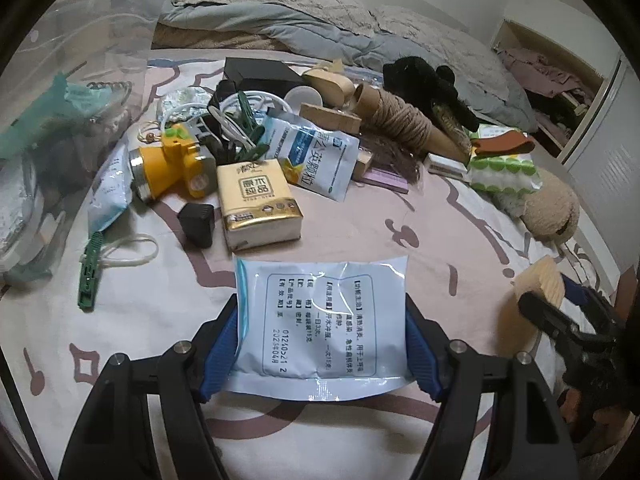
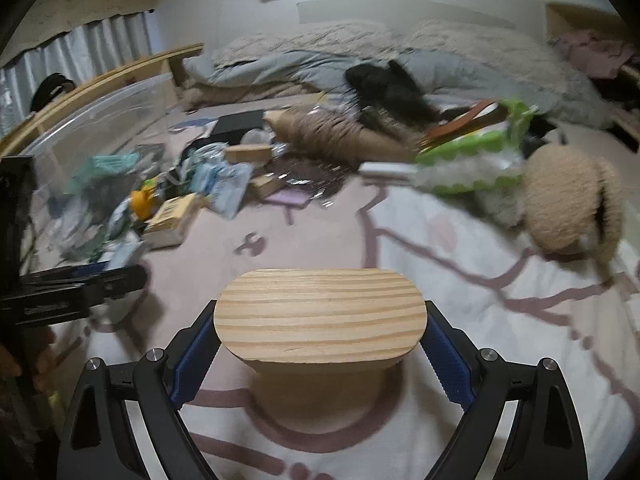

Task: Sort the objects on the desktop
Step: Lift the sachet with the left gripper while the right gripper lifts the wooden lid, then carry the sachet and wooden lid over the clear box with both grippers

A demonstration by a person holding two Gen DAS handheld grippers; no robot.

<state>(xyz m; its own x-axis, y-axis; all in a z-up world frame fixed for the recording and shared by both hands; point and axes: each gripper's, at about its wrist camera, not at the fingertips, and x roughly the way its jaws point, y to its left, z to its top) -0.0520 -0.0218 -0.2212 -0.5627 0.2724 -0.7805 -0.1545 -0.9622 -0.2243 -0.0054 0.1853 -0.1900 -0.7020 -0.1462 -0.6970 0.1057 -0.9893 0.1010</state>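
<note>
While its blue pads (image 1: 218,344) press on both side edges of a pale blue sachet (image 1: 320,320), the left gripper (image 1: 320,342) holds that packet flat above the bedsheet (image 1: 360,220), printed back facing up. The right gripper (image 2: 320,344) is likewise clamped on a thing: an oval wooden block (image 2: 320,314) with striped grain sits between its blue pads (image 2: 446,356), one pad against each rounded end, and its shadow falls on the sheet beneath. In the left wrist view that same block (image 1: 540,282) and the right gripper (image 1: 560,316) appear at the right edge, well apart from the sachet.

Just beyond the sachet lie a yellow tissue pack (image 1: 258,204) and a small black cube (image 1: 197,222). To the left of them are a yellow headlamp (image 1: 172,164) and a green clip with a white band (image 1: 91,276). Behind the tissue pack rests a second sachet (image 1: 316,152), then green clothespins (image 1: 246,128), a black box (image 1: 260,72), wooden pieces (image 1: 330,118) and a cone wound with twine (image 1: 404,120). A clear plastic bin (image 1: 80,40) stands at the far left. A tan plush toy (image 2: 572,204) lies to the right, beside a green-and-white packet (image 2: 472,160); the right wrist view is blurred there.
</note>
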